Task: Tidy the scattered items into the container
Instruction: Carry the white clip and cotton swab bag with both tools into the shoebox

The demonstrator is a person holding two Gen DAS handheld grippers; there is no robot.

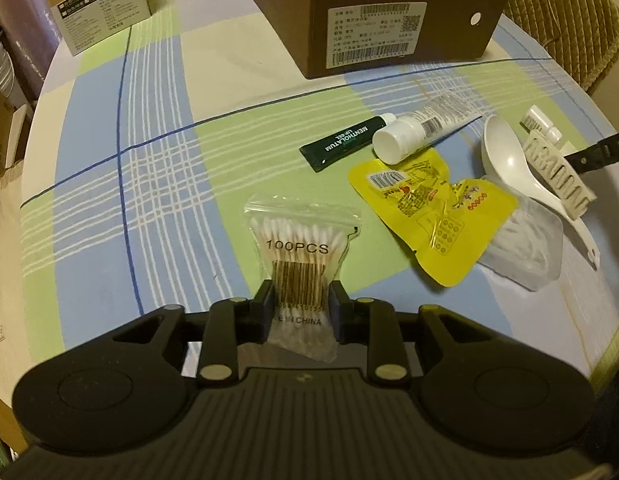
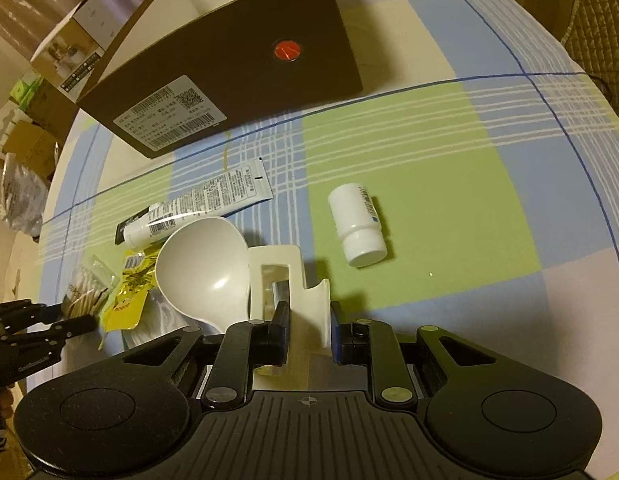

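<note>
Cotton swabs (image 1: 297,256) in a clear zip bag marked "100PCS" sit at lower centre of my left wrist view, the bag pinched at its waist between the 2 pads of my left gripper (image 1: 302,312), which is clamped on it; the bag's top end lies on the checked tablecloth (image 1: 157,168). To the right of it lie a yellow sachet (image 1: 429,208), a dark green lip-gel tube (image 1: 341,140) and a white tube (image 1: 413,132) whose cap overlaps the sachet's upper edge. A white spoon (image 1: 505,160) rests further right, its handle running over a clear lidded case (image 1: 525,244) that seems to hold white thread or floss, though the blur leaves me unsure.

In my right wrist view, my right gripper (image 2: 309,332) at lower centre is clenched on a cream hair claw clip (image 2: 285,280), which touches the spoon's bowl on its left. A small white bottle (image 2: 359,226) lies on its side well apart, right of centre, on a green square.

A brown cardboard box (image 2: 229,76), the container, stands open at the upper left of that view, a white barcode label on its near end and a red dot on its long side. A smaller printed carton (image 1: 105,12) sits in the upper left corner of the left view.
</note>
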